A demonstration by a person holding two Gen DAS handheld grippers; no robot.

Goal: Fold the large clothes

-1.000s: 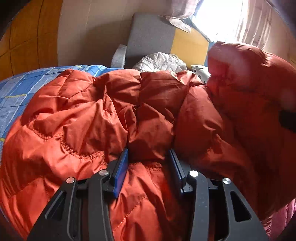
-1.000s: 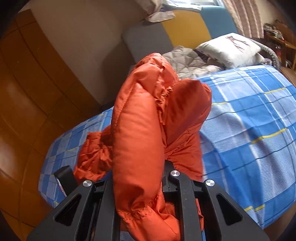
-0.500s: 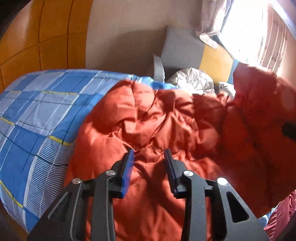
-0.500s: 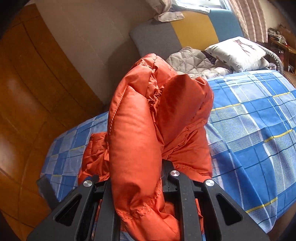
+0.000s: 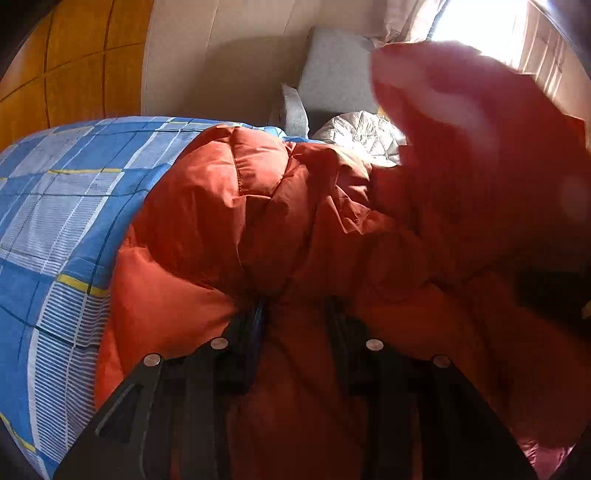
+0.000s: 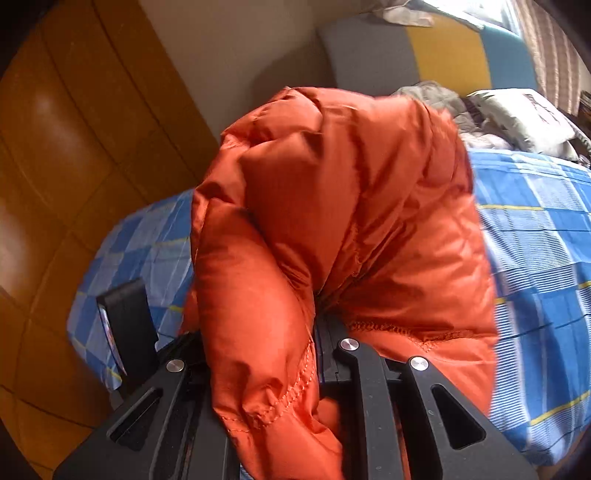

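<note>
An orange quilted down jacket (image 5: 240, 206) lies bunched on a blue plaid bed sheet (image 5: 55, 206). My left gripper (image 5: 295, 306) points down into the heap. Jacket fabric fills the gap between its fingers and bulges over their tips, so it is shut on the jacket. My right gripper (image 6: 262, 332) is shut on a thick fold of the same jacket (image 6: 332, 184), held up above the bed. That raised fold shows blurred at the upper right of the left wrist view (image 5: 461, 110). A black finger (image 6: 125, 325) of the other gripper stands left of the fold.
A grey quilted garment (image 6: 436, 96) and a white pillow (image 6: 517, 118) lie at the head of the bed, against a grey, yellow and blue headboard (image 6: 443, 48). Wooden wall panels (image 6: 55, 147) run along the left. A bright curtained window (image 5: 480, 29) is at the back right.
The right gripper has swung the raised fold across, so it looms larger and blurred over the heap. The left gripper's fingers, just above the fabric half a second ago, are sunk into the jacket.
</note>
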